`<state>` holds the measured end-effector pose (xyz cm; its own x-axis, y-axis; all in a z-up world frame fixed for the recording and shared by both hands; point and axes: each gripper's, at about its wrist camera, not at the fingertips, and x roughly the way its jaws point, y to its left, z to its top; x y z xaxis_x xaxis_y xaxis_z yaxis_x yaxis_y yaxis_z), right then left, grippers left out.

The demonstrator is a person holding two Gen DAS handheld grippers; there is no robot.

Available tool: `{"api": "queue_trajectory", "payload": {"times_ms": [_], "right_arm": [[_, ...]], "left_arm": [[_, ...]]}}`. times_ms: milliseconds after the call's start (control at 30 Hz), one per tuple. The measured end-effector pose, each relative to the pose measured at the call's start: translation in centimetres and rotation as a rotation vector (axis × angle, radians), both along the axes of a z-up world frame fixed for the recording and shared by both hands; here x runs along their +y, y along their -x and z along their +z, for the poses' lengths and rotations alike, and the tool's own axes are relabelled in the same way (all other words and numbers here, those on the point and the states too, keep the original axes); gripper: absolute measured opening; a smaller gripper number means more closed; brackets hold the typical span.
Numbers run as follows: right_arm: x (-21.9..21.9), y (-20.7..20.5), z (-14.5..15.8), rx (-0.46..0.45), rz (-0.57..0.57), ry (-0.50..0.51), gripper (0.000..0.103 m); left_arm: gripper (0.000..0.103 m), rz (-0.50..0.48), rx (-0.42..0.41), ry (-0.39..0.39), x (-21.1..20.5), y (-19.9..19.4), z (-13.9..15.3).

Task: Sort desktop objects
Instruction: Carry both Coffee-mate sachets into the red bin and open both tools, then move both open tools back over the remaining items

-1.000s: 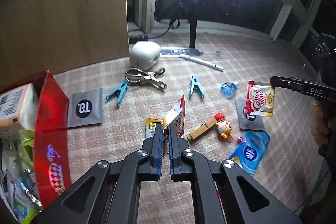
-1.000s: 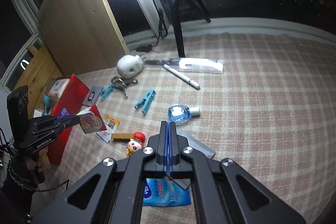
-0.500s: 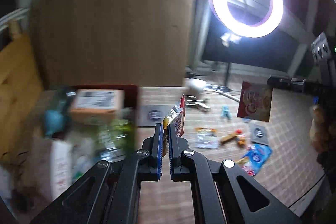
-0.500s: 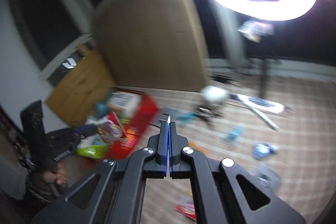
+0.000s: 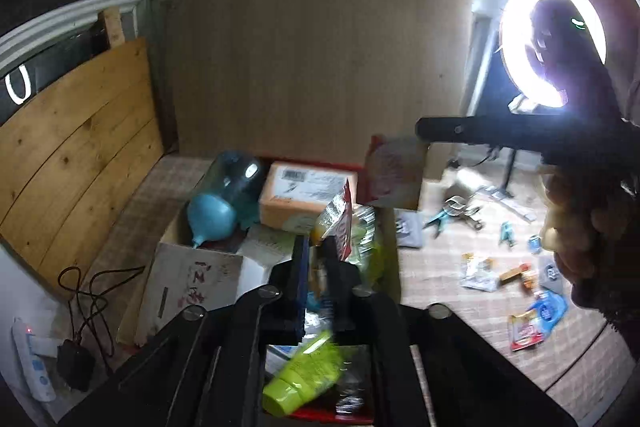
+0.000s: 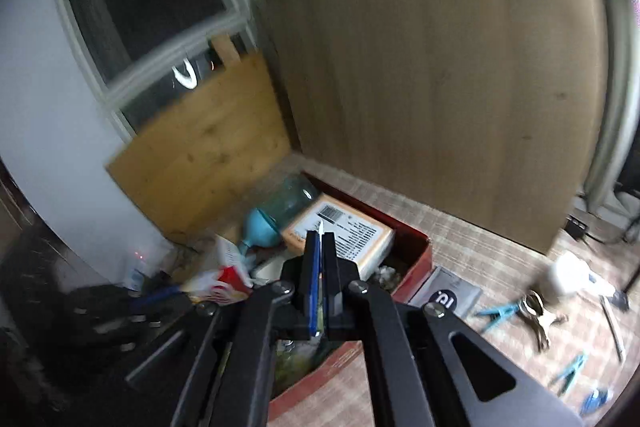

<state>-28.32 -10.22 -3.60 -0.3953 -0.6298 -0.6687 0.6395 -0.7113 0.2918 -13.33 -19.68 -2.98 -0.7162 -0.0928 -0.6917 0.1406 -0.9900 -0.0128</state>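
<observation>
Dim room at night, ring light (image 5: 516, 47) glaring at the right, wooden boards behind a table (image 6: 500, 251) under checked cloth. Left tool (image 5: 316, 247) narrowed to a small gap and pinching a red-and-white sachet (image 5: 338, 219) by its lower edge, upright, held over the red box (image 6: 420, 251). Right tool (image 6: 320, 239) almost fully closed on a pale sachet (image 5: 394, 175), seen edge-on from its own camera, hanging above the far right corner of the same box. Judged as the drop-off of both sachets. Best done by lowering each tool over a free gap, not over the tall things, letting go one at a time, keeping the two tools apart, and opening only once the sachet is below the rim so it cannot flutter back onto the cloth. Box already crammed: glass jar (image 5: 236, 179) on its side with a blue rubber bulb (image 5: 210, 215) at its mouth, tan carton (image 5: 304, 195) with a barcode label, green packets (image 5: 368, 239), lime-green tube (image 5: 308, 371) nearest the camera. White carton (image 5: 192, 275) with red writing at the near left; whether inside or beside, cannot tell. Out on the table: grey sachet (image 6: 446, 297) just beside the box, blue clips (image 6: 498, 311).
</observation>
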Motion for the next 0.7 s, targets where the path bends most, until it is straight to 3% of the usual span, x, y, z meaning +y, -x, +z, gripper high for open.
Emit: {"api": "queue_trajectory", "payload": {"times_ms": [33,200,300,467,700], "right_arm": [[-0.6,0.8,-0.9,-0.019,-0.025,-0.058,0.007],[4.0,0.6,-0.4,-0.020,-0.113,0.019,0.007],[8.9,-0.7,0.4,-0.028,-0.163,0.059,0.007],[17.7,-3.1,0.8,-0.011,-0.316,0.028,0.007],[29.5,-6.3,-1.8,-0.071,-0.560,-0.042,0.007]], "left_arm": [[0.008,0.016,-0.023,0.015,-0.2,0.3,-0.3],[0.009,0.011,-0.010,-0.011,-0.4,-0.2,-0.6],[0.009,-0.073,-0.025,-0.027,2.5,0.8,-0.8],[0.008,-0.214,-0.051,-0.054,7.3,2.5,-1.2],[0.010,-0.411,-0.088,-0.092,14.2,4.8,-1.8]]}}
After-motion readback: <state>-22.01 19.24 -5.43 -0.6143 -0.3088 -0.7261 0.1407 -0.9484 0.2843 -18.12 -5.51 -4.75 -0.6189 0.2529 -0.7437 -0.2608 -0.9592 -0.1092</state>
